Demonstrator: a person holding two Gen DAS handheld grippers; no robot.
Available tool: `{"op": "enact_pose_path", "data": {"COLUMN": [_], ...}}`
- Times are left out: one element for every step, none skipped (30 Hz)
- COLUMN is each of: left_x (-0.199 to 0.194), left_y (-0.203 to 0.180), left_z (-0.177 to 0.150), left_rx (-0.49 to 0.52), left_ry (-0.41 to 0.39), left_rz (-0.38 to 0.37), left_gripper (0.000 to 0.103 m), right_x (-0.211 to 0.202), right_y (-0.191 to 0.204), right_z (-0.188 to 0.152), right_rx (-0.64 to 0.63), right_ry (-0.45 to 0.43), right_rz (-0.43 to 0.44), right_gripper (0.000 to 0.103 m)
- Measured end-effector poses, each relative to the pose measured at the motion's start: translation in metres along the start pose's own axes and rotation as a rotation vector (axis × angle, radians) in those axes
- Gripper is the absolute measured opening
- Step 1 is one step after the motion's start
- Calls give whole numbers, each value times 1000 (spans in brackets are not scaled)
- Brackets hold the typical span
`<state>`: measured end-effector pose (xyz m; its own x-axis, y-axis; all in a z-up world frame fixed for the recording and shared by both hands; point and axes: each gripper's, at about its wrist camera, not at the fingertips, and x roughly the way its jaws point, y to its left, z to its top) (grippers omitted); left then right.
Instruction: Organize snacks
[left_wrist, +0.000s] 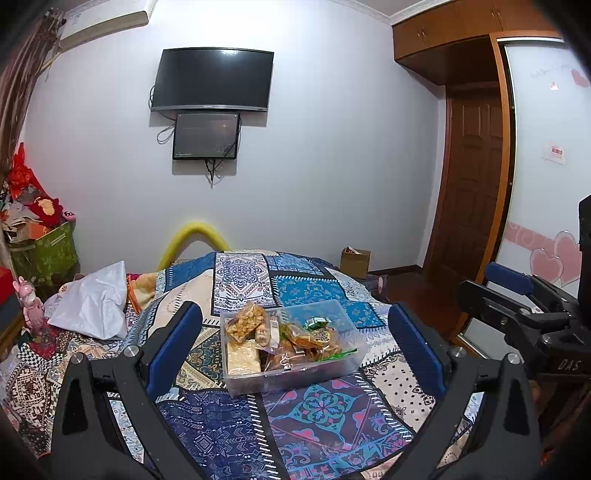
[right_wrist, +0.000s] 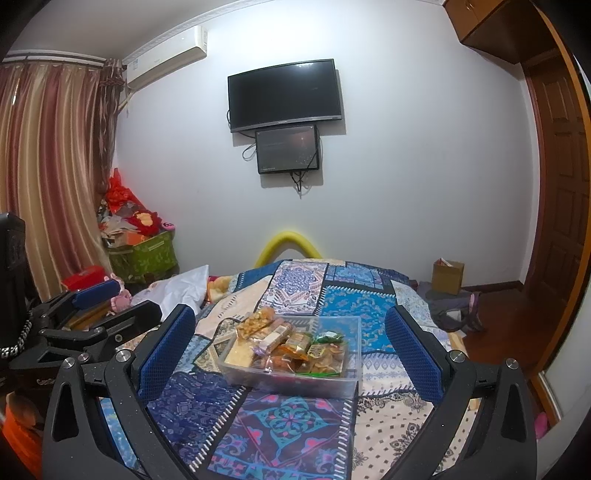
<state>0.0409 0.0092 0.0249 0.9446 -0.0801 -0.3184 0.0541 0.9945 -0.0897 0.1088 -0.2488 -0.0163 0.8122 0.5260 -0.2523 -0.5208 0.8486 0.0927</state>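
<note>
A clear plastic box (left_wrist: 343, 363) (right_wrist: 343, 382) sits on the patterned bed cover, filled with several wrapped snacks: nut brittle bars (left_wrist: 246, 323) (right_wrist: 255, 322), a pale bar (left_wrist: 242, 357), orange packets (left_wrist: 308, 341) (right_wrist: 295, 343) and a small green packet (left_wrist: 315, 323) (right_wrist: 327, 338). My left gripper (left_wrist: 295, 347) hovers open above and in front of the box, nothing between its blue pads. My right gripper (right_wrist: 291, 350) is likewise open and empty, framing the box. Each gripper shows at the edge of the other's view: the right gripper (left_wrist: 517, 295), the left gripper (right_wrist: 96, 306).
The bed cover (left_wrist: 317, 410) (right_wrist: 288, 417) spreads round the box. A white pillow (left_wrist: 94, 302) (right_wrist: 177, 290) lies at the left, with clutter and a green bag (left_wrist: 48, 251) beyond. A cardboard box (left_wrist: 354, 262) (right_wrist: 447, 277) stands on the floor by the wooden door.
</note>
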Motion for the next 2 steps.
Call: {"op": "enact_pose_path", "data": {"left_x": [0,1], "left_y": [1,1], "left_z": [0,0], "left_rx": [-2,-5], "left_ry": [2,5], "left_rz": [-1,-3], "left_gripper": [102,102], "right_x": [0,1], "right_y": [0,0], "right_z": [0,0], "right_rx": [0,1], "right_ry": [1,1], "right_rz": [0,-1], "right_gripper": [103,103]}}
